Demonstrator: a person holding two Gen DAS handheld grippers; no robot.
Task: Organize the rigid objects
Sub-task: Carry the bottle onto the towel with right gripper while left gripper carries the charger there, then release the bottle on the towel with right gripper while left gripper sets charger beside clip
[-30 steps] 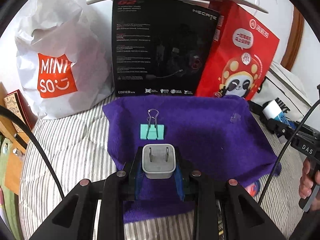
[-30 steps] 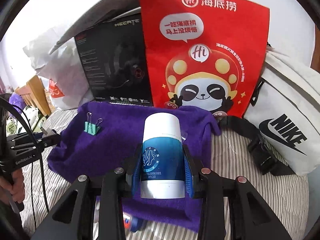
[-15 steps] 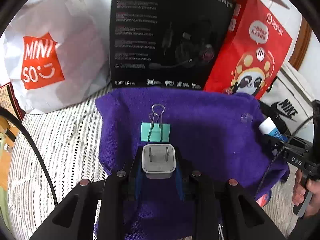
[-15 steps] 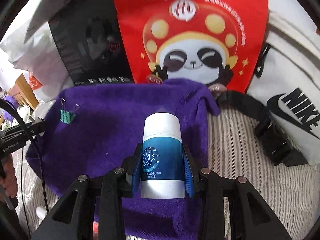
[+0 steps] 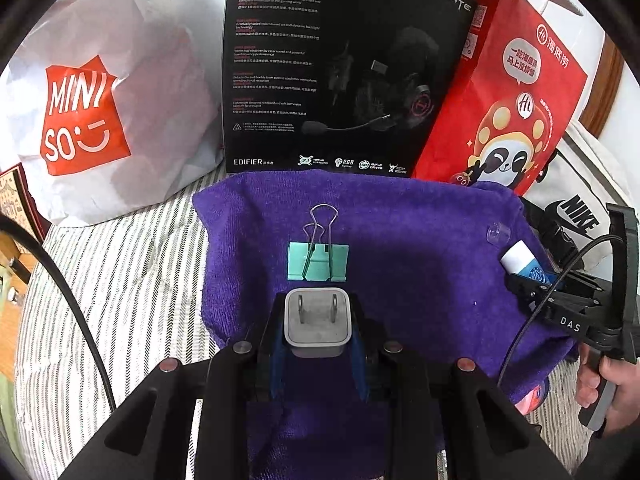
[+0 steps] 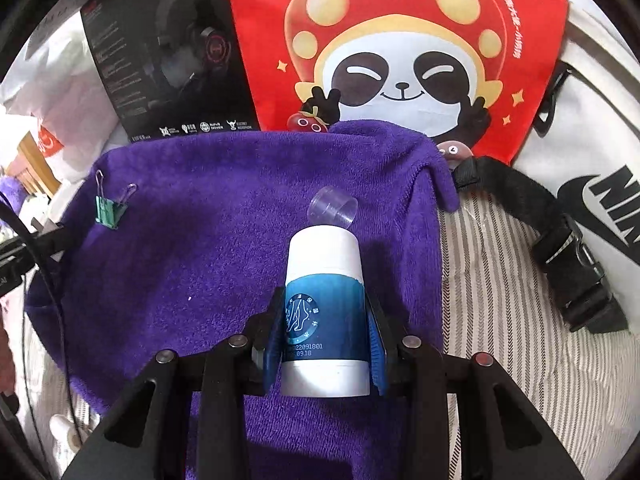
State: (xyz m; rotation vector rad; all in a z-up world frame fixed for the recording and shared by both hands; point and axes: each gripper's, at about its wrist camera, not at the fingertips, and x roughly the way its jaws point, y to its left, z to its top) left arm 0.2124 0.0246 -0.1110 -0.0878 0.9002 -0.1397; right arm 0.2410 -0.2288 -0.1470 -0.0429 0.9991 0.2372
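Setting both items onto the purple towel (image 5: 420,280).
Left gripper (image 5: 318,344) clamps the charger plug (image 5: 318,320), right gripper (image 6: 324,340) the blue-and-white bottle (image 6: 324,300); land them clear of the binder clip (image 5: 318,260) and clear cap (image 6: 333,210).

White Miniso bag (image 5: 100,120) stands at back left on striped bedding (image 5: 120,280). Beside it, black Edifier headset box (image 5: 340,72) upright, w/ red panda bag (image 5: 512,112) leaning against its right edge. White Nike bag (image 6: 592,152) at far right, its black strap (image 6: 560,240) + buckle trailing across the stripes. Wooden furniture (image 5: 8,308) at left edge, partly cut off. Small pink item (image 5: 532,398) pokes out near right, too hidden to ID.
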